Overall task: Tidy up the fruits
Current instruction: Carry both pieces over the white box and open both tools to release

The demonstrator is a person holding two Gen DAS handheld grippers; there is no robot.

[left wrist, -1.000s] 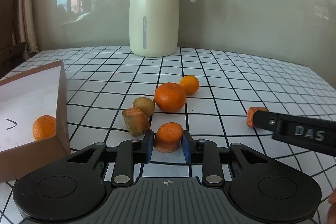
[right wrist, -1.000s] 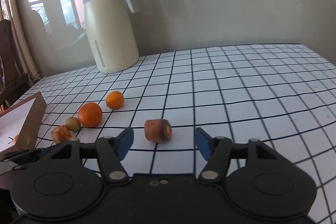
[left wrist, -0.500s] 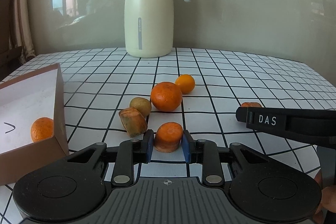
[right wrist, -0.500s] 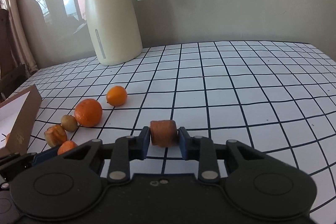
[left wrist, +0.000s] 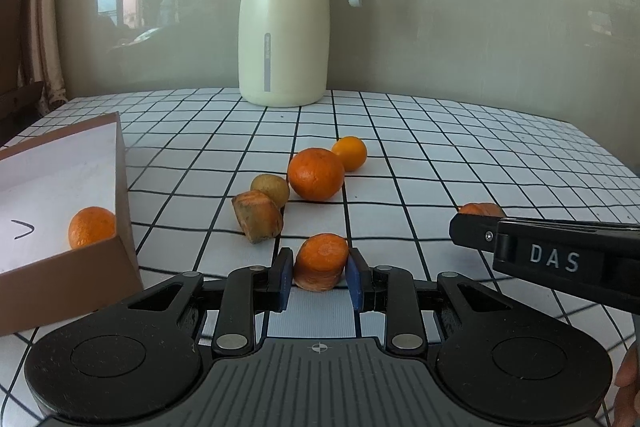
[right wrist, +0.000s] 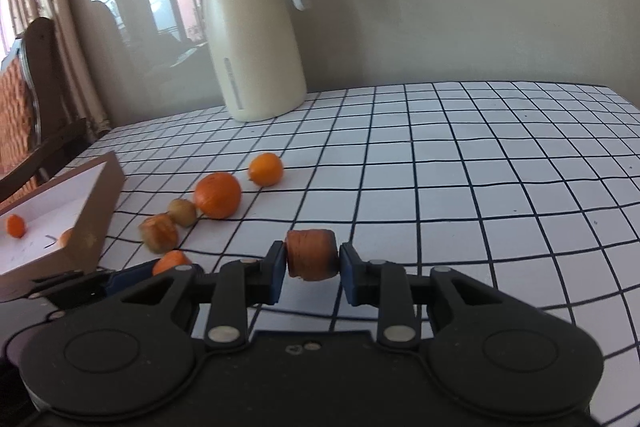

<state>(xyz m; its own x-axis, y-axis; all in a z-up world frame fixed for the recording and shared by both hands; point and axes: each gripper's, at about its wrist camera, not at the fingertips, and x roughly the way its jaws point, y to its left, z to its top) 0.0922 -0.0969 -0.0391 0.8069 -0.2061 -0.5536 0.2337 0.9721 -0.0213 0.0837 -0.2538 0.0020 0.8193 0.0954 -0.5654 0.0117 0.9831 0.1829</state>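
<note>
Gripping two carrot chunks (left wrist: 320, 261) (right wrist: 311, 254), one per gripper.

white tablecloth (left wrist: 460, 147) with a black grid, cream jug (left wrist: 283, 27) with grey lid, orange fruit (left wrist: 316, 174), brown box (left wrist: 72, 267) lined white.

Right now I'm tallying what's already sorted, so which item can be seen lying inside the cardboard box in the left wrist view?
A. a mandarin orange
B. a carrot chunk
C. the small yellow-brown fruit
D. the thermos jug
A: a mandarin orange lies inside the cardboard box, against its right wall, while the carrot chunks, the small fruit and the jug are on the tablecloth outside it.
</note>
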